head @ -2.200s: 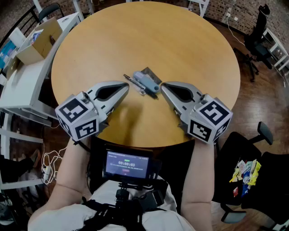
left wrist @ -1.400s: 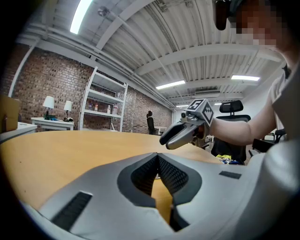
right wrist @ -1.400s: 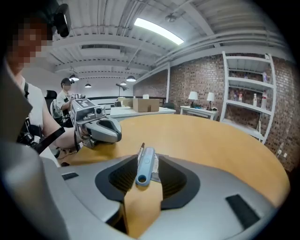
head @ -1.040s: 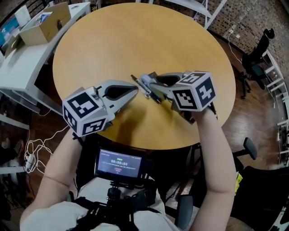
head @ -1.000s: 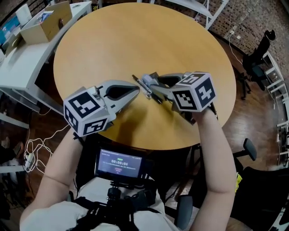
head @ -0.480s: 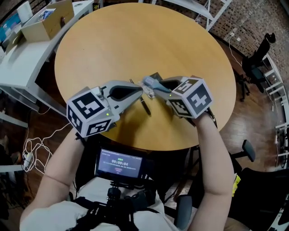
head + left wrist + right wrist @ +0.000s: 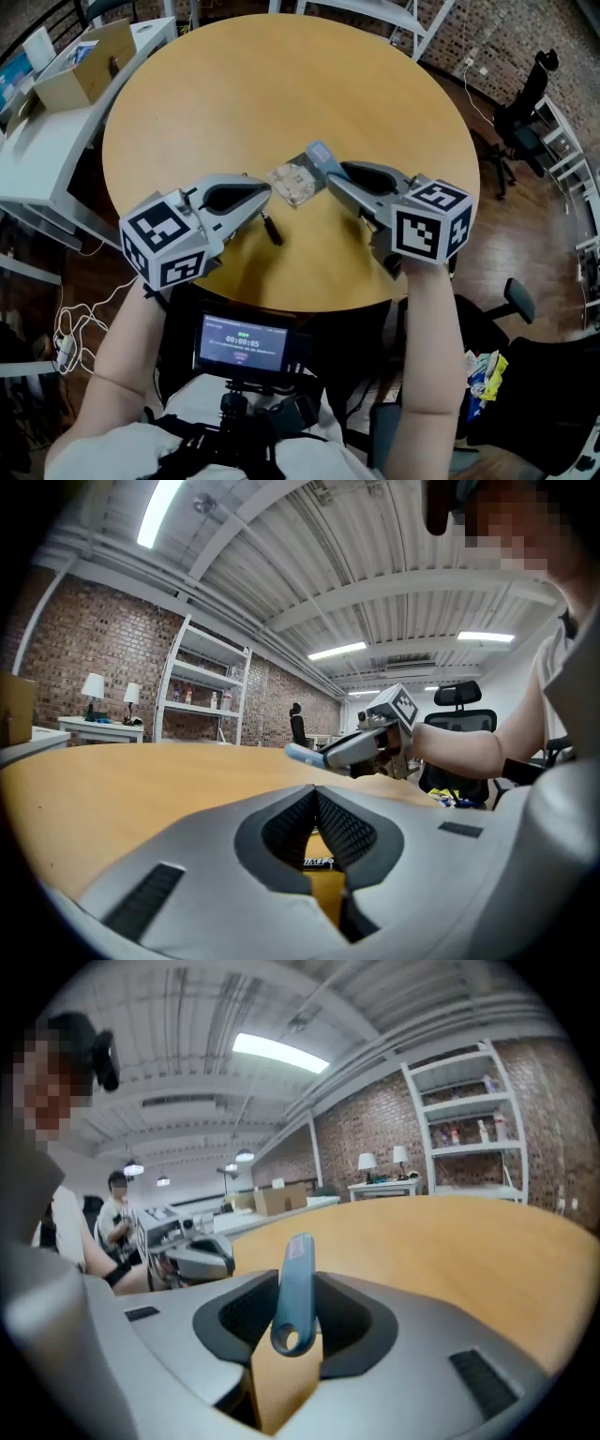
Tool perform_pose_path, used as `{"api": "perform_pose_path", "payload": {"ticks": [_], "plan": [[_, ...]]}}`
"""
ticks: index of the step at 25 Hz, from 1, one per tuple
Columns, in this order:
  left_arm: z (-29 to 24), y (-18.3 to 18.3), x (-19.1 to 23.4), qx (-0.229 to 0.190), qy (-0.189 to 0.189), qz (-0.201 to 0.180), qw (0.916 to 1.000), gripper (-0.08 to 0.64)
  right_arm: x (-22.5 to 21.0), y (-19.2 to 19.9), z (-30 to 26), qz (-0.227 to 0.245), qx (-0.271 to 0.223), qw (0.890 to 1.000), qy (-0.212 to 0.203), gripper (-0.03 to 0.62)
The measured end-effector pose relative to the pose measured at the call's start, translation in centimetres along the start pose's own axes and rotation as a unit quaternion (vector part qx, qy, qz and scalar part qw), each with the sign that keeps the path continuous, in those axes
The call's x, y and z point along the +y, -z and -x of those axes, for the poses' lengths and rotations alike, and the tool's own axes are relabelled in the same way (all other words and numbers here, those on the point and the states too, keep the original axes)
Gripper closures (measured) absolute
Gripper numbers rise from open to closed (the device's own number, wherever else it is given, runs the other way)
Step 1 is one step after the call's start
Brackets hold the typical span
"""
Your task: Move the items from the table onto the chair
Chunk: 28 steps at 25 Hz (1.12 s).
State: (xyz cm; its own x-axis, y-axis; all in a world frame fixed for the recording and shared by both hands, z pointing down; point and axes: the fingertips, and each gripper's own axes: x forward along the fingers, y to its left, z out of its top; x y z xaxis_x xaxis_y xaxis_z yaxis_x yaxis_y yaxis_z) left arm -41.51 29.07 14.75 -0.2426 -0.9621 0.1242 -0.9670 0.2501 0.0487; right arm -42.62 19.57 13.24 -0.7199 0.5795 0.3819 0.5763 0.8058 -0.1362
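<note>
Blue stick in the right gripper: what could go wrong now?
The blue stick is pinched by the right gripper, whose jaws are closing. Part of it pokes out past the tips, so it might tilt or slip when carried. The left gripper sits close to the pen and small packet and could knock them.

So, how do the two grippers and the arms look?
The left gripper and right gripper are light grey wedges with dark ribbed pads; each carries a white cube of black square markers. Forearms are bare, no sleeves. The right jaws are closing on a blue tool.
</note>
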Motion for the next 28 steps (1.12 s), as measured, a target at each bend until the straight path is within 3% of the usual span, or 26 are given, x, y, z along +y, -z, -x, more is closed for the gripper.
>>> {"api": "perform_pose_path", "payload": {"ticks": [4,10,20,28], "plan": [[0.1,-0.4,-0.3,-0.007,-0.003,0.01,0.9999,0.545,-0.8,-1.0,2.6,-0.072,-0.077,0.994,-0.01,0.466],[-0.3,-2.4,-2.2,-0.018,0.015,0.006,0.9997,0.545,0.5,-0.8,4.2,-0.089,-0.119,0.989,-0.023,0.466],[-4.7,-4.6,-9.4,-0.028,0.109,-0.013,0.9935,0.546,1.0,0.8,11.5,-0.101,-0.176,0.979,0.001,0.466],[-10.7,-6.1,-15.9,-0.018,0.178,-0.026,0.9835,0.546,-1.0,3.7,20.2,-0.129,-0.224,0.965,0.051,0.466]]}}
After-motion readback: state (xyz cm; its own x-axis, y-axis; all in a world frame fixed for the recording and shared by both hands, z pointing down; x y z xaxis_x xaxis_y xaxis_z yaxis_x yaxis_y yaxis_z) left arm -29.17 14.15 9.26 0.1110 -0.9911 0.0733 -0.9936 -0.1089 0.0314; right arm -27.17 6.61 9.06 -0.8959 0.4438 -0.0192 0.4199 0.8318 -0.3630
